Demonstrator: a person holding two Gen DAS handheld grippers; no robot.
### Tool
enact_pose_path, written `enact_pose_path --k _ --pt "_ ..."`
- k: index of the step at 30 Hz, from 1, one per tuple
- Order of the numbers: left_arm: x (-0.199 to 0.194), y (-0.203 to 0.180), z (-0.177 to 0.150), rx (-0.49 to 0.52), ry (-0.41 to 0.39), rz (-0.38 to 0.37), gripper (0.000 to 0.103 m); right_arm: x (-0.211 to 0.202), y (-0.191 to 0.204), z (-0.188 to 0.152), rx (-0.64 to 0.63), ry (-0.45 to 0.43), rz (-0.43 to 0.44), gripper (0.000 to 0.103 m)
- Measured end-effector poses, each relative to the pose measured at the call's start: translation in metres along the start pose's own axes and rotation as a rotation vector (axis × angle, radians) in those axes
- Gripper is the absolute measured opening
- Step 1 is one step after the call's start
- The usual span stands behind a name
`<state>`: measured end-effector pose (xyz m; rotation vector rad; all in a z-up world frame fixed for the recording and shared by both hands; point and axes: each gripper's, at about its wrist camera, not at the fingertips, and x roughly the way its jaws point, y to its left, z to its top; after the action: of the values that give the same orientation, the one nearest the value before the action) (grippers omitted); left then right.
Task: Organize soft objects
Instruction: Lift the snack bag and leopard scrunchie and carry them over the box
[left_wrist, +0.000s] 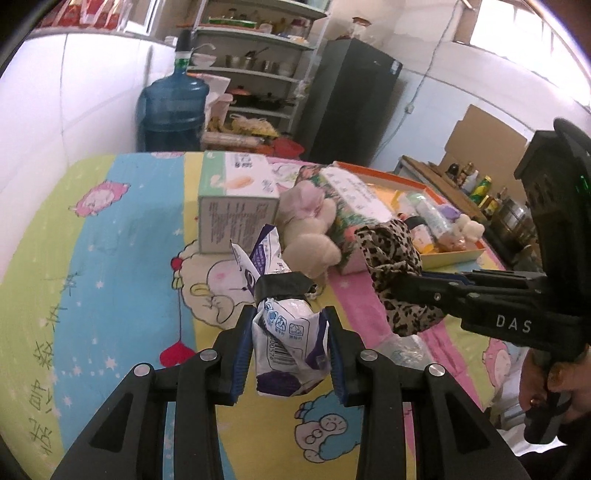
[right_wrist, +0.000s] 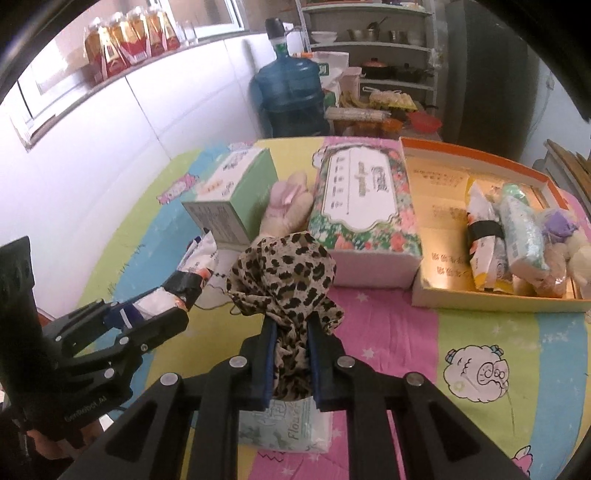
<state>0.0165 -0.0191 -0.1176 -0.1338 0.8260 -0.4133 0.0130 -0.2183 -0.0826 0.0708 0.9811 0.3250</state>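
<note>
Left wrist view: the white-and-purple packet, bound with a band of black tape, sits squeezed between the blue pads of the left gripper, whose jaws are drawn in tight against its crumpled sides and hold it above the cartoon-printed tablecloth. To its right the right gripper reaches in from the side, and a leopard-print cloth is pinched in its nearly closed jaws, bunching out ahead of the fingertips and hanging below them. In the right wrist view the same cloth rises as a rumpled ball out of the narrow gap between the pads of that gripper, with a pale green tissue pack lying on the tablecloth beneath the fingers. Behind the two held things stand a green-and-white box and a floral tissue box, with a beige plush toy lying between them and touching both. Further right is an orange-rimmed tray holding a tape-bound packet, a green-patterned tissue roll and small plush pieces side by side. A blue water jug stands beyond the table, near shelves.
</note>
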Motion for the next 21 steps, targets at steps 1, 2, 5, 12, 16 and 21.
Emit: enact_pose_path --k 1,2,5,12,16,21 --pt "-0.001 -0.001 0.001 0.004 -0.004 -0.002 0.036 -0.002 0.0 0.001 0.004 -0.007 0.0 0.016" --pt "-0.003 -0.003 0.002 0.008 -0.009 -0.006 0.036 -0.005 -0.001 0.001 0.008 -0.014 0.002 0.016" --pt "-0.008 -0.007 0.004 0.024 -0.025 -0.015 0.036 -0.014 -0.003 0.004 0.017 -0.039 0.002 0.016" --pt "-0.024 -0.022 0.016 0.062 -0.084 -0.036 0.036 -0.034 -0.012 0.007 0.036 -0.093 0.004 0.016" --pt "-0.029 -0.032 0.025 0.086 -0.109 -0.051 0.036 -0.043 -0.019 0.012 0.05 -0.122 0.004 0.016" --pt "-0.031 -0.045 0.037 0.107 -0.124 -0.071 0.036 -0.055 -0.029 0.012 0.074 -0.149 -0.004 0.016"
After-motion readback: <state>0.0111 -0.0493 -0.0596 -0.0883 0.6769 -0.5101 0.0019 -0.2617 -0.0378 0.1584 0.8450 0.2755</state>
